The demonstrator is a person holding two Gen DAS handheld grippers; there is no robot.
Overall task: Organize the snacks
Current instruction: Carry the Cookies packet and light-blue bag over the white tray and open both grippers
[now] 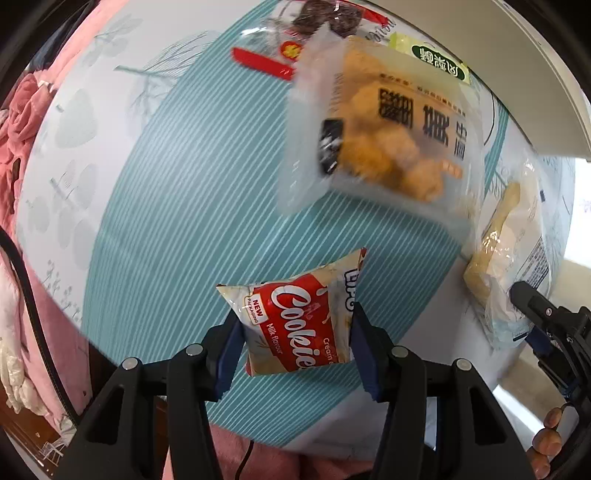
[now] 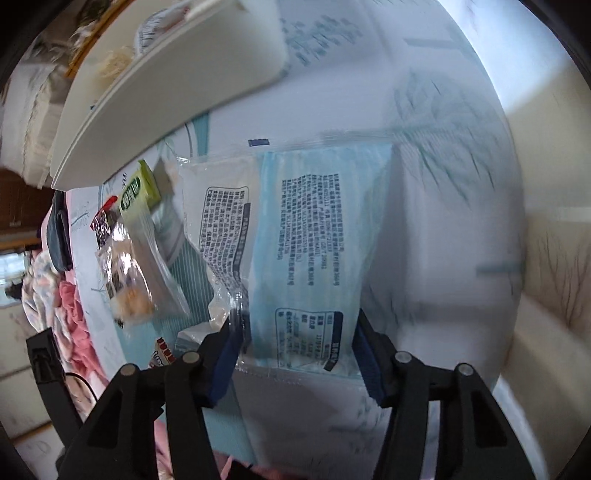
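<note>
My left gripper (image 1: 297, 350) is shut on a red and white cookies packet (image 1: 295, 317), its blue pads pressing the packet's two sides above the teal striped sheet (image 1: 166, 221). My right gripper (image 2: 297, 350) is shut on the lower end of a clear packet (image 2: 306, 240) with pale blue backing and printed text. In the left wrist view that same clear packet (image 1: 495, 266) shows yellow contents, with the right gripper (image 1: 524, 317) at its lower end.
A white tray (image 2: 166, 92) stands at the sheet's far edge with snacks in it; its rim (image 1: 535, 74) also shows in the left view. A clear bag of golden pieces (image 1: 388, 140), a green packet (image 1: 439, 59) and a red-brown packet (image 1: 314, 22) lie nearby. Pink bedding (image 1: 22, 122) borders the left.
</note>
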